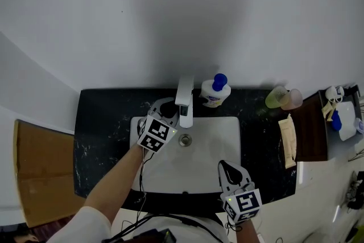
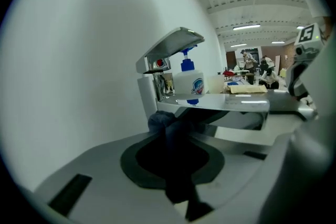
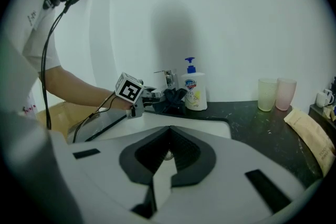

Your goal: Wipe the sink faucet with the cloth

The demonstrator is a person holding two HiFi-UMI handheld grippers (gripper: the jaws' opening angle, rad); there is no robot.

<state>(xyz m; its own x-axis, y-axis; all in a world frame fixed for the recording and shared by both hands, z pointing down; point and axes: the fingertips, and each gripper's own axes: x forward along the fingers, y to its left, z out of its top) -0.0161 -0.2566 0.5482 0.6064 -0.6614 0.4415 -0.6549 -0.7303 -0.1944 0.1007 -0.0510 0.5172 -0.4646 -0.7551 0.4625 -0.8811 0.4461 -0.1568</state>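
**Cloth at the faucet's base, held in your left claw**

The cloth (image 2: 167, 126) is a dark blue, crumpled wad. It sits just under the faucet (image 2: 212, 104), where the flat chrome spout leaves its upright column, at the back rim of the white sink (image 1: 219, 136). Your left claw (image 1: 168, 112) is closed on it: the fabric fills the gap between the jaws and bunches out past the tips. Your left forearm reaches in from the lower left, over the sink's left edge, with the claw angled slightly down towards the wall.

Your right claw (image 1: 223, 164) hangs over the sink's front right corner, well apart from the faucet. It points at the back wall, its tips are drawn together, and it holds nothing.

A soap bottle (image 1: 215, 91) stands just beside the faucet on the dark bench (image 1: 102, 122), and two cups (image 1: 284, 98) stand farther right.

From the head view the cloth almost vanishes against the dark bench. No view settles whether it actually presses on the metal. The spout's far end is cut off behind your left claw's body.
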